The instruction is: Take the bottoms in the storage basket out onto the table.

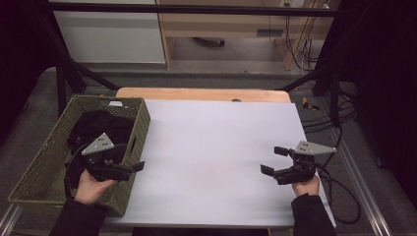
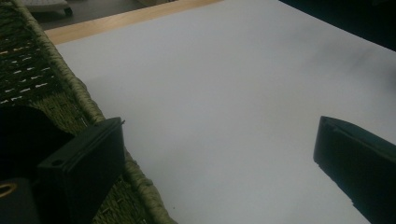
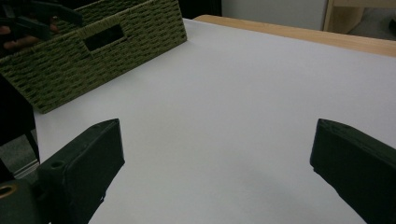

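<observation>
An olive woven basket (image 1: 133, 129) stands at the table's left with black cloth (image 1: 98, 125) inside it. My left gripper (image 1: 130, 157) hovers over the basket's right wall near its front corner, jaws pointing right over the white sheet (image 1: 211, 147). In the left gripper view, the left gripper (image 2: 219, 126) is open, with bare sheet between its jaws and the basket's rim (image 2: 88, 102) just left of them. My right gripper (image 1: 274, 161) is held near the sheet's right edge, pointing left. In the right gripper view, the right gripper (image 3: 217, 126) is open and holds nothing, and the basket (image 3: 93, 51) lies far ahead.
The white sheet (image 3: 243, 84) covers most of a wooden table (image 1: 196, 93) whose bare edge shows at the back. Black frame posts (image 1: 61, 78) stand at both sides, and cables (image 1: 339, 118) lie on the floor to the right. The other hand (image 3: 21, 41) shows above the basket.
</observation>
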A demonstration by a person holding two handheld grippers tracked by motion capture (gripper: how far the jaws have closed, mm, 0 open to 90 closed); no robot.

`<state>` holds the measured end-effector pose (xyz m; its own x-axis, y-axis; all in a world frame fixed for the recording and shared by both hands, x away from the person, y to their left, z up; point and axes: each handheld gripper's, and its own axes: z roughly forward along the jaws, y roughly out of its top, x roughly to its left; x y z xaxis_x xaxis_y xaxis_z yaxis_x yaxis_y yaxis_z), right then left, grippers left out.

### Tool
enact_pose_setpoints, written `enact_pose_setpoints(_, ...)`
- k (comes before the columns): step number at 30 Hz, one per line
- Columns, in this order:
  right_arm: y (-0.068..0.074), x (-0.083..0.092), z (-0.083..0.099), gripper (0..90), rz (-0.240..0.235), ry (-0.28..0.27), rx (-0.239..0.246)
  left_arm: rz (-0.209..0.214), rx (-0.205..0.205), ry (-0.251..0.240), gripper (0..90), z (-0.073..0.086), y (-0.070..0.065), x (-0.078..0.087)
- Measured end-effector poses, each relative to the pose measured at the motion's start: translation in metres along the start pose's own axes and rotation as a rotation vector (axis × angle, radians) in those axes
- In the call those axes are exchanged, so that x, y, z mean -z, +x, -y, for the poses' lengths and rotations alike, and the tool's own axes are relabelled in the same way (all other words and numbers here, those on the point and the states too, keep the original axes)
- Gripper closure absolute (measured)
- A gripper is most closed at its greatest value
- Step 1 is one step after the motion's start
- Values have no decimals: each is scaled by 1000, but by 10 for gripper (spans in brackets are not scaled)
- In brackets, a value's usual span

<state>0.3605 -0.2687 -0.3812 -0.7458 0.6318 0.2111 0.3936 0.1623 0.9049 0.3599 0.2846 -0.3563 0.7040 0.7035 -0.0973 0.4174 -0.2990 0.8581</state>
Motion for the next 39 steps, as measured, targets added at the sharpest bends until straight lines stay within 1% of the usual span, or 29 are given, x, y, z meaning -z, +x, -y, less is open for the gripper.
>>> enact_pose_setpoints(4,0,-1,0,34,-1,4,3,3,0,-8,22,-1,0,2)
enact_pose_setpoints(6,0,-1,0,34,0,5,2,1,-7,-3,22,-2,0,2)
enact_pose_setpoints(9,0,-2,1,35,-2,12,2,2,-3,-2,22,-2,0,3)
enact_pose_setpoints(14,0,-2,1,35,-1,13,2,3,-9,7,22,-4,-1,4)
enact_pose_setpoints(21,0,-2,0,35,1,7,2,-4,-3,9,22,-6,-1,7)
enact_pose_setpoints(25,0,-3,1,35,1,17,3,-11,-3,14,22,-7,0,7)
enact_pose_setpoints(39,-1,-3,1,35,-4,15,-2,-26,0,17,22,-9,2,13)
